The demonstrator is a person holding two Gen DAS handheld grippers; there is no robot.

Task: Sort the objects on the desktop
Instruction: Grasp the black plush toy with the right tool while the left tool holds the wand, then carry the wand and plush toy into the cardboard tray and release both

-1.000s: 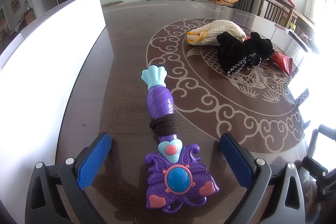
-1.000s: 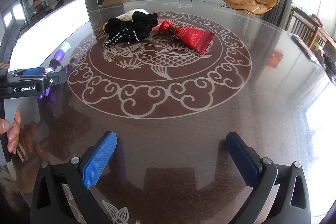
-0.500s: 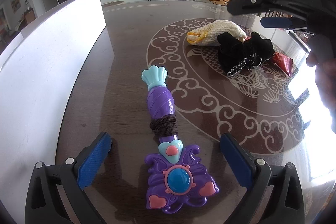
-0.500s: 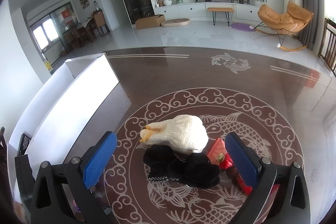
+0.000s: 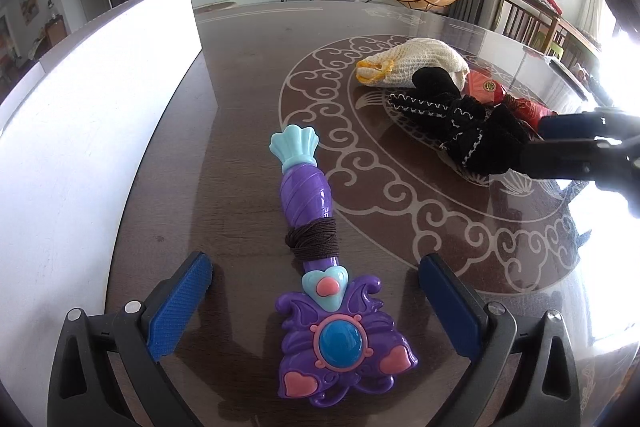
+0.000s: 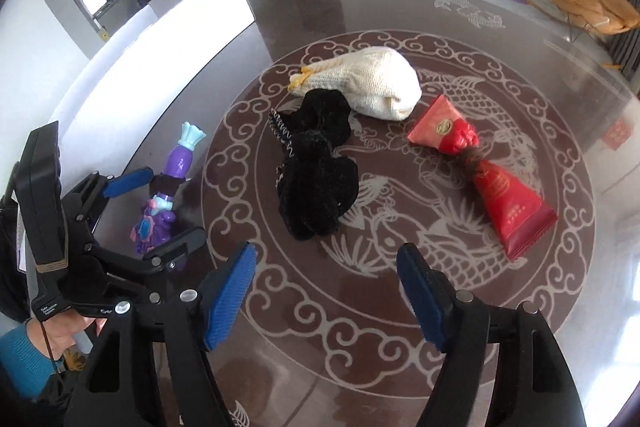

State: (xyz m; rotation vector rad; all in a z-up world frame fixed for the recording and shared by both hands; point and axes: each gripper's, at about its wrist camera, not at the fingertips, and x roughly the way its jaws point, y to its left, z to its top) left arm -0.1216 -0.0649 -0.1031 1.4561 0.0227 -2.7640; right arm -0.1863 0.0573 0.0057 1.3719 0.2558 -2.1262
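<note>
A purple toy wand [image 5: 316, 251] with a dark cord round its handle lies on the brown table, between the open fingers of my left gripper [image 5: 316, 303], untouched. The wand [image 6: 168, 187] and left gripper [image 6: 160, 205] also show in the right wrist view. My right gripper [image 6: 326, 291] is open and empty, hovering just in front of a black knitted item [image 6: 316, 171]. Behind that lies a cream knitted pouch [image 6: 368, 83]. A red tube [image 6: 480, 163] lies to the right. The right gripper [image 5: 576, 147] also reaches in beside the black item [image 5: 468, 131] in the left wrist view.
A white box [image 5: 92, 115] stands along the table's left edge. The table [image 6: 400, 327] carries a circular fish pattern. Chairs [image 5: 536, 23] stand at the far right and living room furniture lies beyond.
My right gripper has swung from low over the table up and round to hover over the black item, looking down. The left gripper and wand have stayed still.
</note>
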